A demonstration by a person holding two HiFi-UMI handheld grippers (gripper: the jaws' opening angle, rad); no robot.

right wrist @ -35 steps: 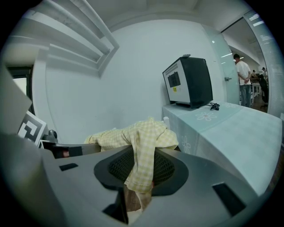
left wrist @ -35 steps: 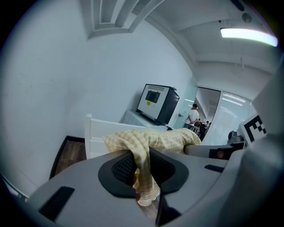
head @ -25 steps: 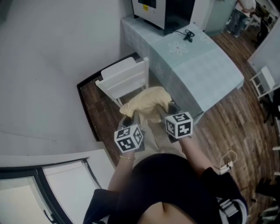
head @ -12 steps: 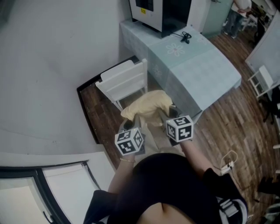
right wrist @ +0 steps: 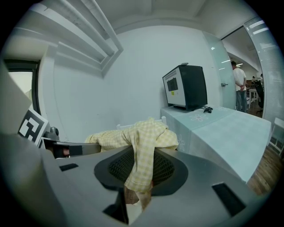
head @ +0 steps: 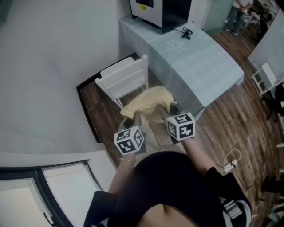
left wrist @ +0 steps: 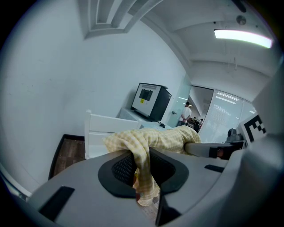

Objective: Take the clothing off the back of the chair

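Clothing: a pale yellow checked garment (head: 148, 103), bunched and strung between the two tools on the person's side of the chair back. No view shows whether it touches the seat.
Left tool: the left tool (left wrist: 141, 170) pinches a fold of the clothing, and the cloth hangs down through the narrow gap between its jaws.
Right tool: the right tool (right wrist: 138, 170) grips another fold the same way, with the hem drooping below its jaws.
Chair: a white slatted chair (head: 124, 80), its back just beyond the clothing.
Counter: a counter (head: 199, 62) under a light blue cloth stands just beside the chair on its right, close to the right tool.
On the counter: a dark box with a screen (head: 153, 11) and a black cable (head: 190, 33), both beyond the chair.
Wall: a plain pale wall (head: 53, 53) closes in the chair's left side.
Floor: dark wood floor (head: 248, 119) shows under the chair and right of the counter.
Background: a person (right wrist: 239, 86) stands well beyond the chair, past the counter.
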